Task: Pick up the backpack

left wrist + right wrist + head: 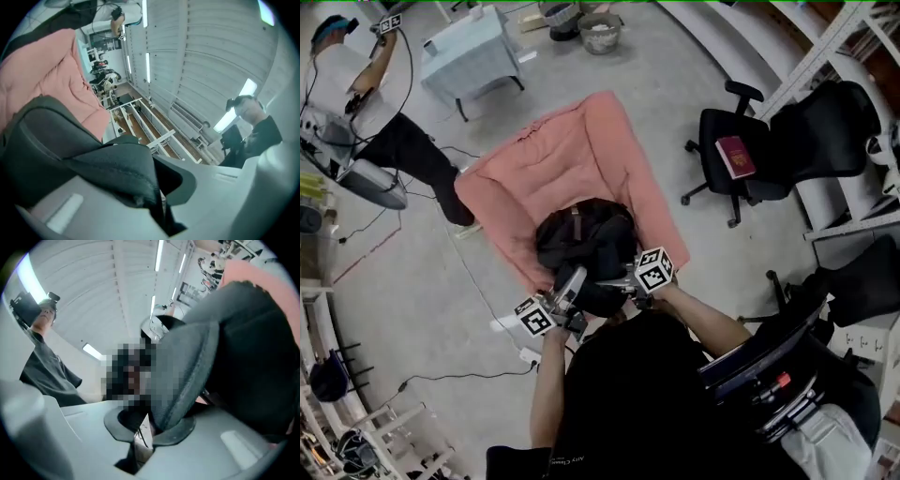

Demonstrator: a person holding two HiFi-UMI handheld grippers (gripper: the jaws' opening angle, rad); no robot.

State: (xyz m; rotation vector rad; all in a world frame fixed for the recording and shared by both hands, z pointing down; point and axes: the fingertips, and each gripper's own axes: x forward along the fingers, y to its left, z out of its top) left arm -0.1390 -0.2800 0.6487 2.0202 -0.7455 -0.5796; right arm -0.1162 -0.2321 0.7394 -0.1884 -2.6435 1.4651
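Black backpack (581, 234) over pink quilt (544, 159) on grey concrete floor (422, 309).

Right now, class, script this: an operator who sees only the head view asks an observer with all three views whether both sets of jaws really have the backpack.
Operator: Has the left gripper caught the backpack? From above I can't tell.
Observer: Yes. Its own view shows the jaws shut, with a dark fold of the backpack pinched between them.
Operator: And the right gripper?
Observer: Its jaws are shut on a grey mesh strap of the backpack, which runs up out of them.
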